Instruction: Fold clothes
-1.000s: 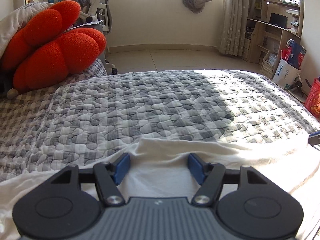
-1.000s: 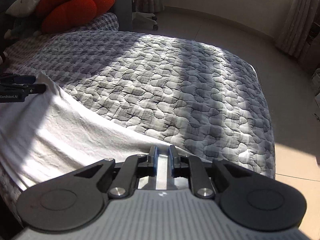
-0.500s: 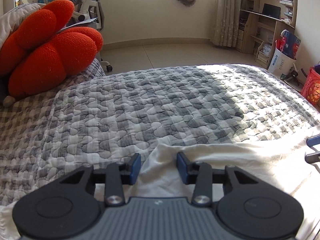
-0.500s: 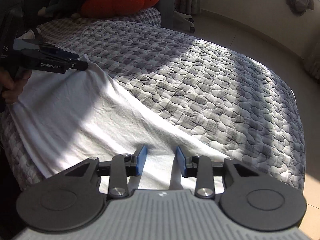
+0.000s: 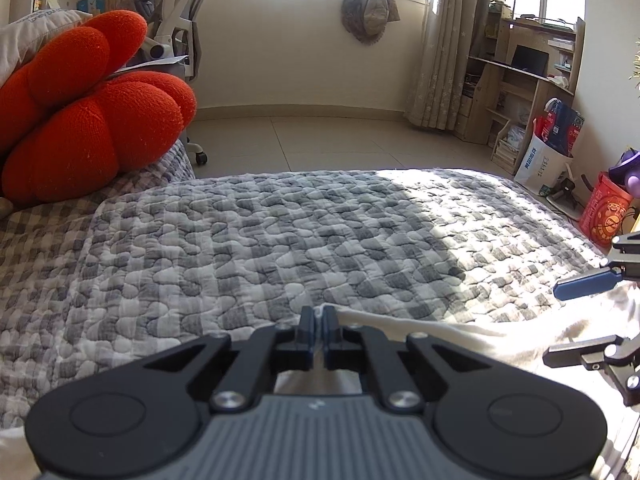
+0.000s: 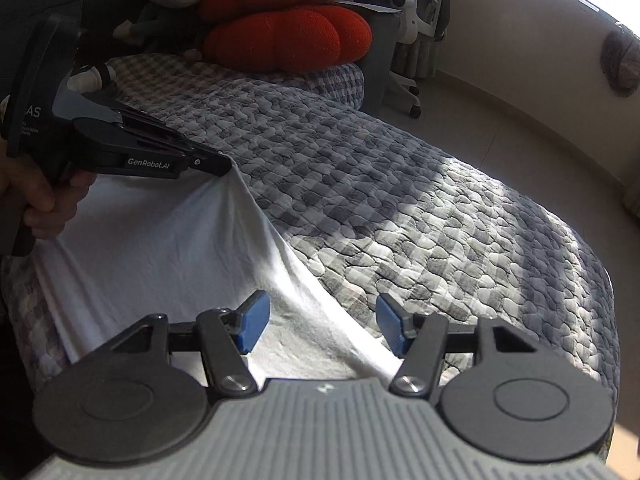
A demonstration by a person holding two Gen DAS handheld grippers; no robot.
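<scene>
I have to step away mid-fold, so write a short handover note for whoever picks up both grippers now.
Left gripper: shut on the far edge of the white garment.
Right gripper: open, fingers straddling the same edge, gripping nothing.
The garment lies on the near side of the grey quilted bed.
Done: one grip set. Left: close the right gripper, then probably make the fold.

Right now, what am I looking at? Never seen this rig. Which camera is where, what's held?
No robot: a person's hand carries a two-finger gripper, one per hand, each with a fisheye camera looking along its fingers. The left wrist view shows the left gripper shut on the edge of a white garment. The right wrist view shows the right gripper open above the same garment, holding nothing. The garment lies on a grey checked quilt; an orange cushion sits at the far end.
</scene>
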